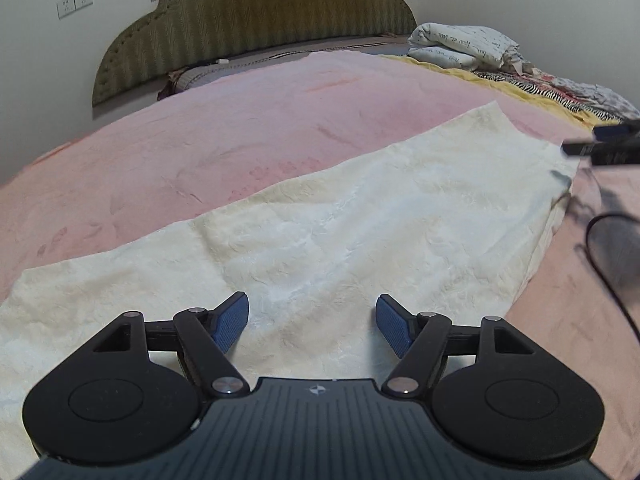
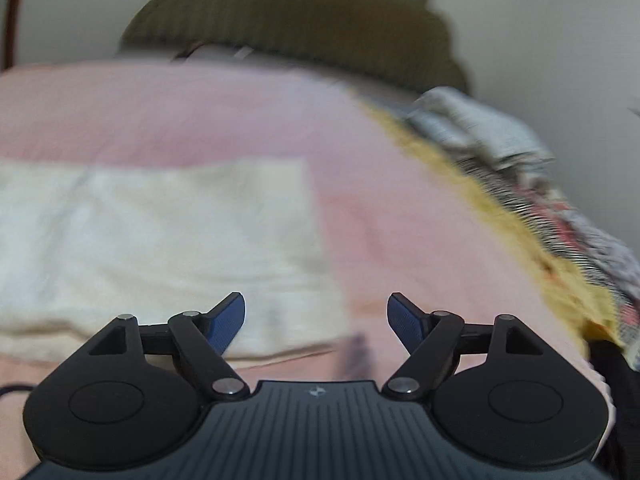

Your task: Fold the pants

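The cream pants [image 1: 320, 232] lie flat across the pink bedspread [image 1: 200, 136], stretched in a long band from the near left toward the far right of the bed. The left gripper [image 1: 313, 322] hangs low above the cloth near its middle, jaws spread wide, blue pads [image 1: 234, 322] clear of the fabric and pinching nothing. Over on the right, the right gripper [image 2: 316, 320] sits above the corner of the pants [image 2: 160, 248], one finger over the cream cloth, the other over bare bedspread [image 2: 400, 220]; its jaws are spread wide too, nothing between them, though that view is smeared with blur. From the left wrist view, the right gripper [image 1: 600, 142] shows at the pants' far end. Behind stands an olive padded headboard [image 1: 260, 12], with a folded printed quilt [image 1: 464, 46] at the bed's far corner and a black cable [image 1: 608, 264] trailing on the bedspread.
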The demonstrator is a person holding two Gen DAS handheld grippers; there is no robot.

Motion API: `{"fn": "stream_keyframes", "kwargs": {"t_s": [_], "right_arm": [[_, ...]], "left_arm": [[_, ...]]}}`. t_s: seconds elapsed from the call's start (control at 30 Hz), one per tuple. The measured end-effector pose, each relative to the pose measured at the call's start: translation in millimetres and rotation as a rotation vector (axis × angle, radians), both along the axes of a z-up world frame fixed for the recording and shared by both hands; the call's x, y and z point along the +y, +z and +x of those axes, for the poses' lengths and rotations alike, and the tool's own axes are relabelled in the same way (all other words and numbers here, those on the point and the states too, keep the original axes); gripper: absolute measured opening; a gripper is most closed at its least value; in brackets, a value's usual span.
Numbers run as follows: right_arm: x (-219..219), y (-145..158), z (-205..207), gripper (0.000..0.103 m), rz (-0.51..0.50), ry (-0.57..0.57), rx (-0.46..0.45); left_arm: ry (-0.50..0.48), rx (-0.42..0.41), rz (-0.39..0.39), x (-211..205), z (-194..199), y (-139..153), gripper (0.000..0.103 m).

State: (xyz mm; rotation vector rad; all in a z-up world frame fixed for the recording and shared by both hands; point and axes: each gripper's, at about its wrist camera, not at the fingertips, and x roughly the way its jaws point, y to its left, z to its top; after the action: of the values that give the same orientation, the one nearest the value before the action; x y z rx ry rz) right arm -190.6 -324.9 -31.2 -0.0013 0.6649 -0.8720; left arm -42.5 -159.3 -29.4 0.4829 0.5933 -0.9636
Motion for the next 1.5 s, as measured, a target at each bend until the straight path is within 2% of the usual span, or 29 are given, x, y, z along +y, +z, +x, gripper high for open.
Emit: {"fn": "stream_keyframes", "kwargs": {"t_s": [0.03,0.07,0.13,0.17,0.23,0.3,0.37,0.43,0.5,0.57,0.67,0.73,0.93,1.07,1.2,1.27,1.33,1.4,1.5], "right_arm": [[2,7,-10,0.079,0.014,-0.004,-0.073],[3,13,-19,0.079,0.068,0.018,-0.157],[0,15,-24,0.079,0.231,0.124,-0.265],[-2,12,-21,0.079,0.316,0.18,-0.294],[-9,-1,-9,0.079,0.413,0.238,-0.292],[-16,-18,7,0.078,0.425,0.206,-0.212],[-13,-18,8,0.078,0.337,0.157,-0.199],[-10,-7,-3,0.079,0.276,0.054,-0.255],[-16,-2,-24,0.079,0.308,-0.006,-0.371],[-27,-5,-47,0.079,0.432,-0.059,-0.485],[-41,-27,-67,0.079,0.701,-0.072,-0.62],[-45,-42,-72,0.079,0.814,-0.058,-0.69],[-55,-45,-52,0.079,0.811,0.001,-0.7],[-62,-50,-39,0.078,0.691,-0.026,-0.745],[-75,-53,-26,0.075,0.614,-0.078,-0.777],[-83,-53,-15,0.064,0.597,-0.089,-0.753],[-92,-55,-9,0.028,0.598,-0.104,-0.727],[-103,-61,-8,0.019,0.624,-0.126,-0.72],[-106,-60,-8,0.016,0.626,-0.106,-0.709]], "left_arm": [[0.0,-0.009,0.0,0,-2,-2,0.076],[0.001,-0.01,-0.002,-1,-2,-3,0.077],[0.007,-0.002,-0.01,-2,-2,-4,0.078],[0.008,0.0,-0.015,-1,-2,-4,0.078],[0.007,-0.005,-0.023,0,-3,-5,0.079],[0.003,-0.015,-0.027,3,-5,-5,0.079],[-0.004,-0.027,-0.04,7,-8,-6,0.079],[-0.003,-0.031,-0.053,9,-9,-9,0.08],[0.002,-0.03,-0.071,11,-9,-11,0.081],[0.005,-0.028,-0.084,11,-9,-12,0.083],[0.007,-0.031,-0.091,12,-9,-15,0.087],[0.012,-0.03,-0.093,12,-8,-15,0.089],[0.02,-0.035,-0.095,11,-8,-18,0.093],[0.029,-0.018,-0.095,12,-5,-20,0.097],[0.043,0.007,-0.097,12,-1,-21,0.101],[0.048,0.013,-0.097,11,0,-21,0.102],[0.049,0.021,-0.098,11,2,-21,0.102],[0.05,0.033,-0.103,11,2,-22,0.102],[0.05,0.046,-0.114,13,5,-20,0.098]]}}
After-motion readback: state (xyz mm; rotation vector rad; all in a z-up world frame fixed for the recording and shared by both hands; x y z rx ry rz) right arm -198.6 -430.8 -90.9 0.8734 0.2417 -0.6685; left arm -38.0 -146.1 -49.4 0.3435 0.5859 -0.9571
